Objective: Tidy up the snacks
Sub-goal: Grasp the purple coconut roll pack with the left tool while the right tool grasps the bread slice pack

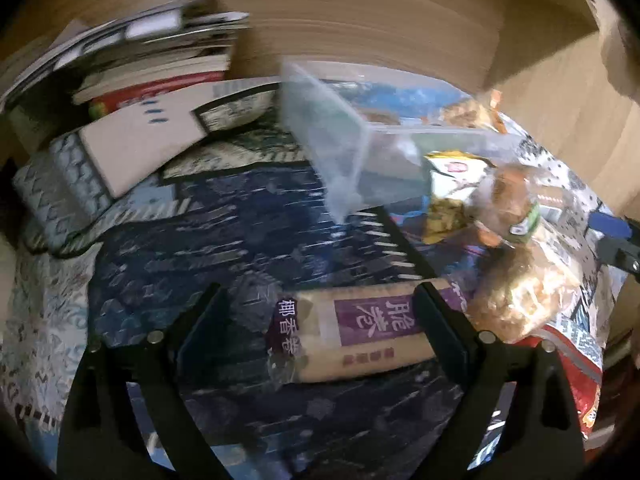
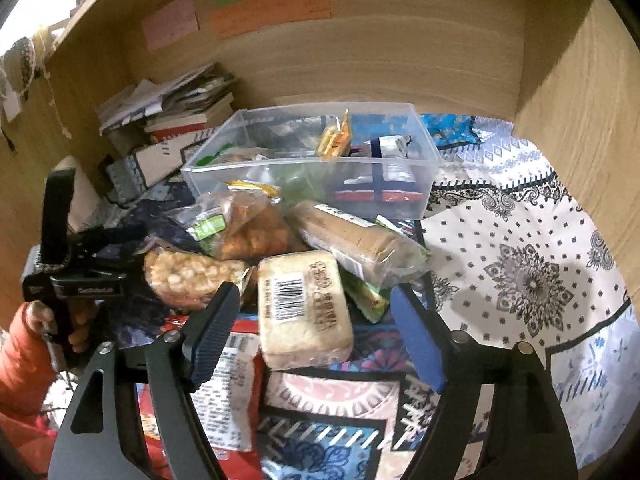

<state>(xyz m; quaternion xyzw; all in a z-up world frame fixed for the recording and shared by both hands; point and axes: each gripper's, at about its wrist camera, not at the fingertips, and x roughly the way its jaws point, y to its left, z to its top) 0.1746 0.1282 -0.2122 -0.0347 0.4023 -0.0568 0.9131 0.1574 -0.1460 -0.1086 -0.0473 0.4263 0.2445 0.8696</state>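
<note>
A patterned cloth (image 2: 520,264) covers the table, dark blue on the left and white with black medallions on the right, boxed in by pale wood-grain panels (image 2: 380,60) with paper notes (image 2: 272,8) stuck on the back one. At far left a slumped stack of books and papers (image 1: 152,52) leans by the wall. The left tongs (image 1: 320,312) stand wide open, their black fingers either side of a long purple-and-cream wafer roll pack (image 1: 352,332) lying flat on the cloth, the right finger just at its end. Beyond sits a clear rigid plastic box (image 2: 312,160) with a few packets in it. In front of it crinkly cellophane snack bags (image 2: 248,228) lie heaped. The right tongs (image 2: 316,320) are open, straddling a pale rectangular rice-cake block (image 2: 300,312) without pressing it.
</note>
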